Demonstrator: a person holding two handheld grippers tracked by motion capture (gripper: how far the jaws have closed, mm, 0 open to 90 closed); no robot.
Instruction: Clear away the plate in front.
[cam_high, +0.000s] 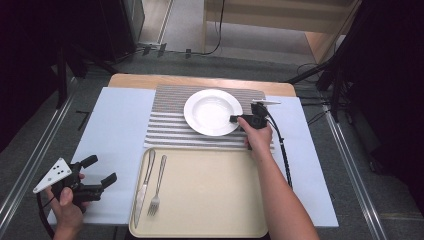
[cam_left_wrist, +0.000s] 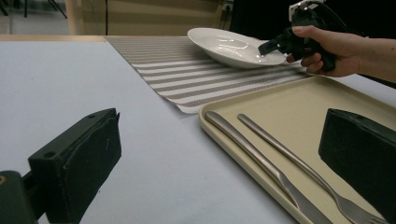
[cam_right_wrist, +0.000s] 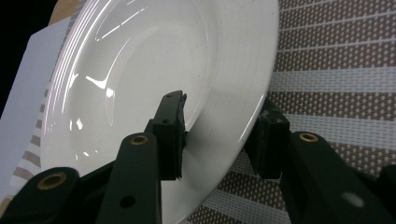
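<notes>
The white plate (cam_high: 212, 112) lies on the striped placemat (cam_high: 170, 125), beyond the far edge of the beige tray (cam_high: 210, 210). The right gripper (cam_high: 235, 119) reaches the plate's rim from the plate's right side, held by the person's right hand (cam_high: 259, 137). In the right gripper view, the plate (cam_right_wrist: 154, 70) has its rim between the 2 jaws: 1 jaw sits over the plate's inner slope and the other lies outside the rim, over the placemat (cam_right_wrist: 336, 70). The inner jaw appears to touch the plate's surface, while a gap shows between the outer jaw and the rim, so the jaws straddle the rim, not clamped on it. In the left gripper view, the right gripper (cam_left_wrist: 264, 48) meets the plate (cam_left_wrist: 233, 45) at its near right edge. The left gripper (cam_high: 102, 172) rests well away from the plate, beside the left side of the tray on the pale table cover (cam_high: 115, 130), held in the left hand (cam_high: 67, 205); its jaws stand wide apart with nothing between them. On the left part of the tray, near the plate's side, a knife (cam_high: 145, 185) and a fork (cam_high: 157, 187) lie side by side, the knife nearer the tray's left rim.
</notes>
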